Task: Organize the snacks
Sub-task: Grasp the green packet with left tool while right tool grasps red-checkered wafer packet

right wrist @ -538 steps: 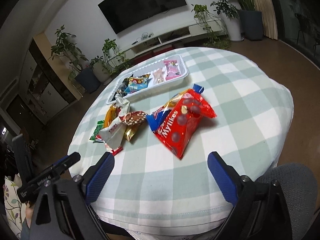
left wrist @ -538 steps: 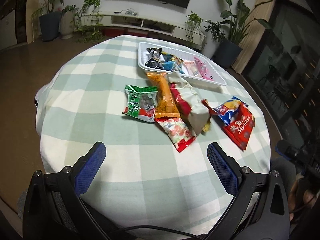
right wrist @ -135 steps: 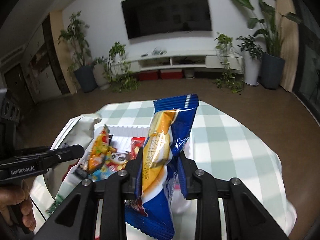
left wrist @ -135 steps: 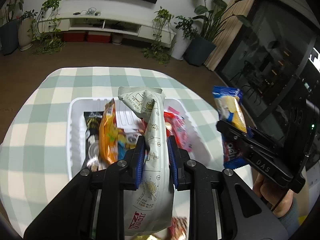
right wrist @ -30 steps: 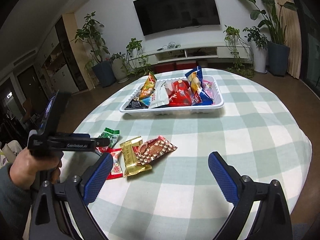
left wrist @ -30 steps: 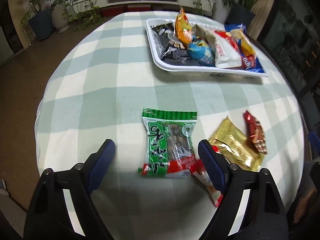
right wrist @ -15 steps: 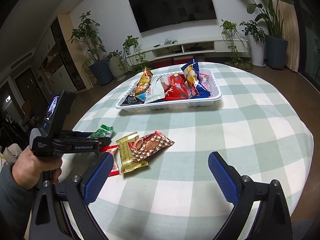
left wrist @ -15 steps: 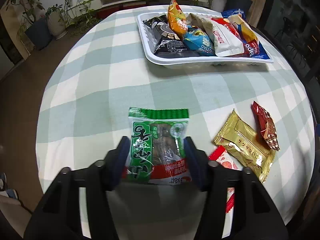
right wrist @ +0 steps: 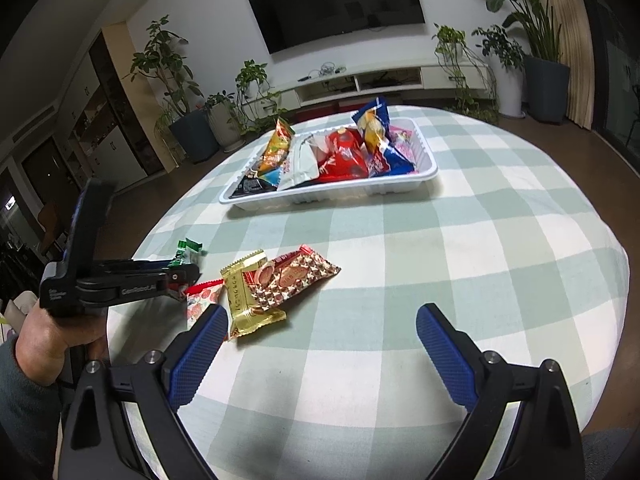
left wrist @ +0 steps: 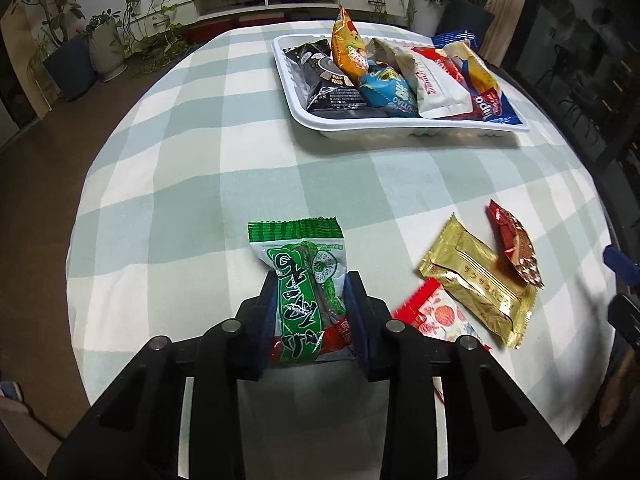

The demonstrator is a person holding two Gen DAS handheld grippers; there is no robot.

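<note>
A green snack packet [left wrist: 304,264] lies on the checked tablecloth, its near end between the blue pads of my left gripper [left wrist: 313,278]. The jaws are closing and the pads press on the packet's sides. In the right wrist view the left gripper [right wrist: 188,272] sits low at the left with the green packet [right wrist: 188,250] sticking out. My right gripper [right wrist: 322,314] hangs open above the cloth with nothing between its fingers. A gold packet [left wrist: 476,280], a red-brown patterned packet [left wrist: 514,248] and a red-and-white packet [left wrist: 436,316] lie just right of the green one.
A white tray [left wrist: 400,128] with several snack bags stands at the far side of the round table. A person's hand [right wrist: 60,340] holds the left gripper at the table's left edge. Plants and a TV cabinet [right wrist: 380,80] stand beyond on the floor.
The left gripper's jaws have gone from wide open to narrow, closing in on the near end of the green packet. The right gripper stays open and has barely moved.
</note>
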